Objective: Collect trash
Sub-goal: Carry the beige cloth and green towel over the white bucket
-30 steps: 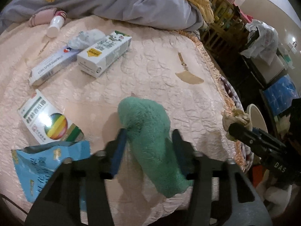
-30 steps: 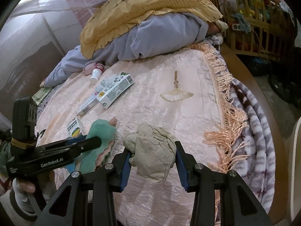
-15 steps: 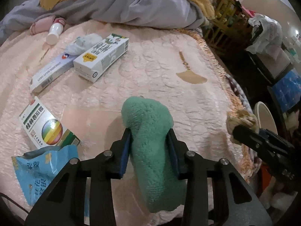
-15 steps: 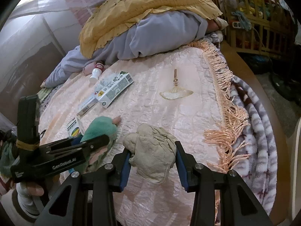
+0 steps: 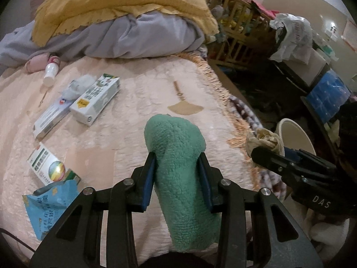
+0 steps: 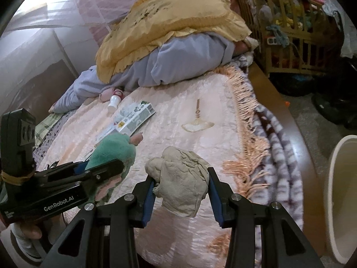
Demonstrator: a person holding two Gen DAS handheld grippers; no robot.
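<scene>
Left hand-held gripper point(image 5: 176, 174): both blue pads pinch a green fleece sock point(image 5: 178, 156), which stands up between them above the bed's point(image 5: 138, 102) near edge. Right hand-held gripper point(image 6: 180, 192): jaws clamped on a crumpled beige cloth point(image 6: 180, 178), held over the fringed side edge of the bed. A white bin point(image 6: 341, 201) stands on the floor beside that edge. Left lying on the pink bedspread: two cartons point(image 5: 94, 102) toward the pillow end, a medicine box point(image 5: 48, 167) and a torn blue wrapper point(image 5: 49, 207) near the near corner, and a small white bottle point(image 5: 50, 72) against the grey quilt point(image 5: 133, 38).
</scene>
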